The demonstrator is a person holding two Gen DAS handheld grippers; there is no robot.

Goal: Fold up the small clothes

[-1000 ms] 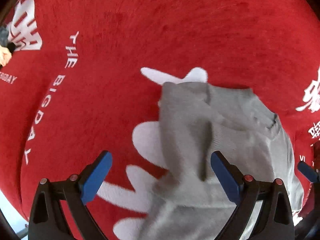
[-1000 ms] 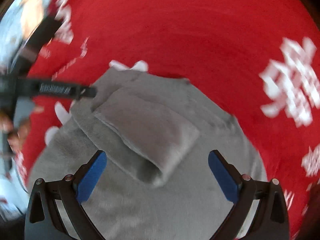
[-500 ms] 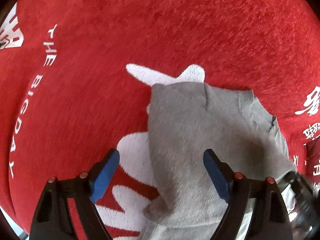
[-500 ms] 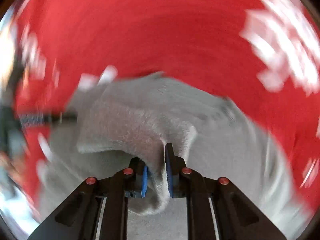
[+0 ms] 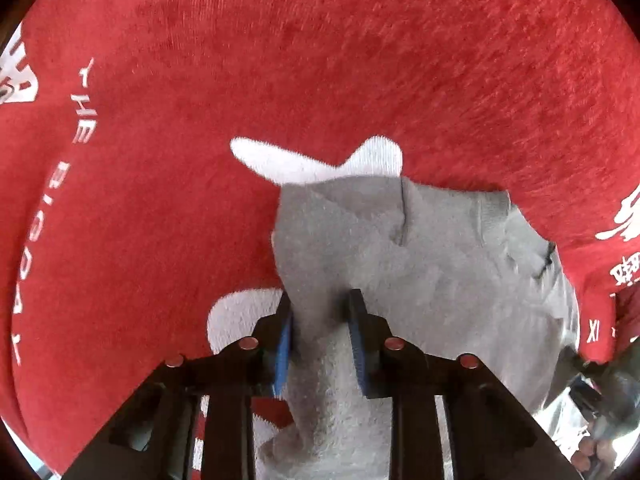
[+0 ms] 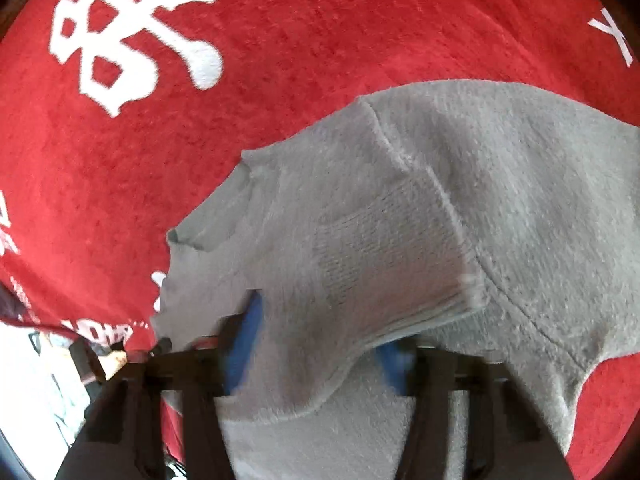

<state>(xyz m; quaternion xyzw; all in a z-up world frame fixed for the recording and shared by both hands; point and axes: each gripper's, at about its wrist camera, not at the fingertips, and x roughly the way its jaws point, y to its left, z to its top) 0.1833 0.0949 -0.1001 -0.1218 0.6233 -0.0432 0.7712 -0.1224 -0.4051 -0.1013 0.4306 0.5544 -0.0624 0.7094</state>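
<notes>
Both grippers had just closed since the earlier frames: the left gripper (image 5: 320, 320), pointing steeply down, pinched a fold of the grey sweater (image 5: 420, 264); the right gripper (image 6: 320, 340) clenched its cuff. Red cloth (image 5: 320, 60) stretched clear beyond.

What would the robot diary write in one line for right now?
left claw: just closed, pinching grey sweater | right claw: shut on sweater sleeve | surface: red printed cloth | step: fold starting
</notes>
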